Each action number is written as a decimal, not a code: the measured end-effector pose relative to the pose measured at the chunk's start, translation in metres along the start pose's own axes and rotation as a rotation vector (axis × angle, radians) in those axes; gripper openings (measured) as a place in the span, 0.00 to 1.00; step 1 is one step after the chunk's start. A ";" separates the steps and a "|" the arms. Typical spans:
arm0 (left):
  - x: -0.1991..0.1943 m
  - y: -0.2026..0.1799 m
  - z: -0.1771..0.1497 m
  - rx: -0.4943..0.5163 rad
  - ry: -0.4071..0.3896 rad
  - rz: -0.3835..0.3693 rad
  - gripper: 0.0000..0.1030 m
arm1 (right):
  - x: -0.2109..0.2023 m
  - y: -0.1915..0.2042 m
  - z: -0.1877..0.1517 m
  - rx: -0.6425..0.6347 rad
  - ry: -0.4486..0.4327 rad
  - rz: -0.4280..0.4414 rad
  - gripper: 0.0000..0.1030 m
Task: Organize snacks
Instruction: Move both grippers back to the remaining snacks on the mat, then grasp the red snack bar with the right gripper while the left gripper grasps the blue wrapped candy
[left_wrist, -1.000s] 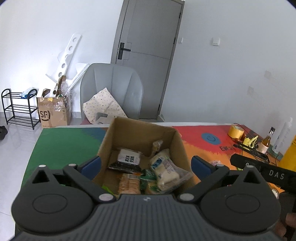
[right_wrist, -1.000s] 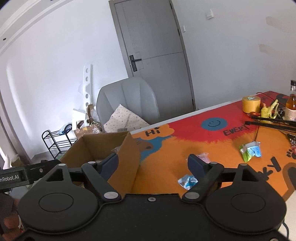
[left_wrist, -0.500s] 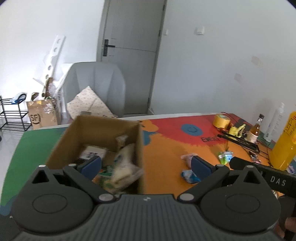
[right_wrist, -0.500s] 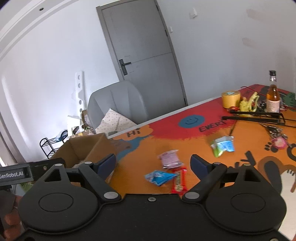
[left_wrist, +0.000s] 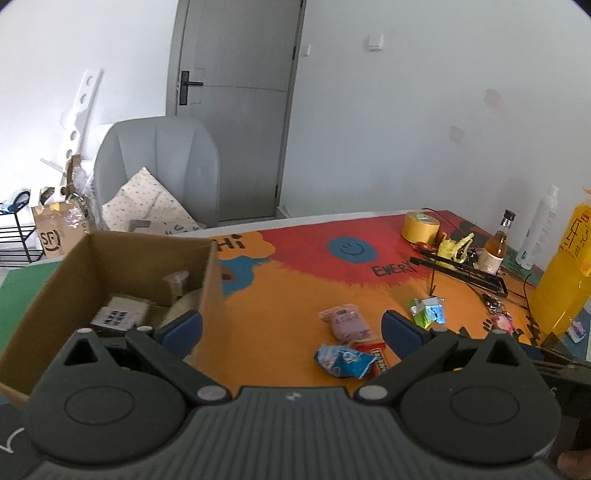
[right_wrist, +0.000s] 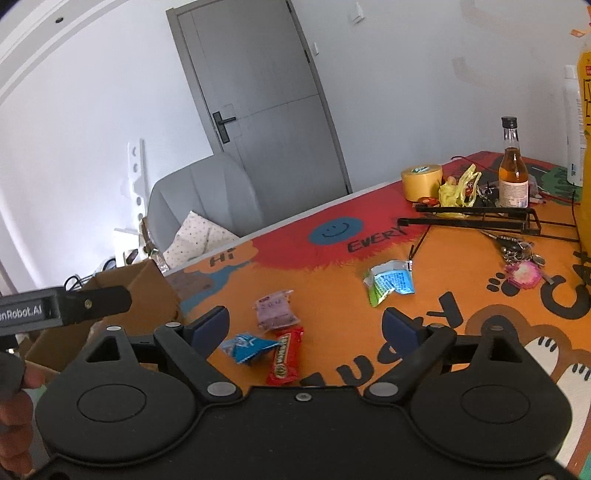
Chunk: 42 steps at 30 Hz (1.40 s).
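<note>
An open cardboard box (left_wrist: 110, 254) (right_wrist: 147, 288) with several snack packs inside stands at the table's left. On the orange mat lie a purple pack (left_wrist: 347, 322) (right_wrist: 275, 310), a blue pack (left_wrist: 341, 360) (right_wrist: 247, 347), a red bar (left_wrist: 376, 356) (right_wrist: 286, 356) and a green-and-blue pack (left_wrist: 428, 310) (right_wrist: 391, 282). My left gripper (left_wrist: 291, 332) is open and empty, above the box's right wall and the loose packs. My right gripper (right_wrist: 306, 326) is open and empty, with the purple pack, blue pack and red bar in view between its fingers, below them.
At the back right stand a yellow tape roll (right_wrist: 421, 181), a small amber bottle (right_wrist: 512, 173), a black folded rack (right_wrist: 469, 218), keys with a pink charm (right_wrist: 522, 271) and a large yellow bottle (left_wrist: 565, 273). A grey chair (left_wrist: 159, 166) is behind the table.
Both views have swung to the right, from over the box to the loose packs on the orange mat. The right gripper's fingers stand a little wider.
</note>
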<state>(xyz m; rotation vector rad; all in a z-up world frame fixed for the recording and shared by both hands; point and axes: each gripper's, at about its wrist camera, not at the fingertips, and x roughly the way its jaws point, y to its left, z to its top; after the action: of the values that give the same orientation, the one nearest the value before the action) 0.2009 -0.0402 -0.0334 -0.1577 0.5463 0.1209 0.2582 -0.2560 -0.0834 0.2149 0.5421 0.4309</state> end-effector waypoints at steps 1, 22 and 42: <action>0.003 -0.002 0.000 0.001 0.002 -0.002 0.99 | 0.002 -0.002 0.000 0.001 0.006 0.000 0.88; 0.081 -0.030 -0.013 -0.013 0.153 -0.025 0.70 | 0.061 -0.004 -0.017 -0.001 0.180 0.106 0.55; 0.113 -0.038 -0.037 -0.017 0.237 -0.047 0.68 | 0.053 -0.012 -0.026 -0.081 0.215 0.050 0.23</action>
<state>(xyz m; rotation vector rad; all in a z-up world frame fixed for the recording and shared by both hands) 0.2843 -0.0762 -0.1194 -0.2031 0.7771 0.0610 0.2889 -0.2409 -0.1327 0.1045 0.7300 0.5277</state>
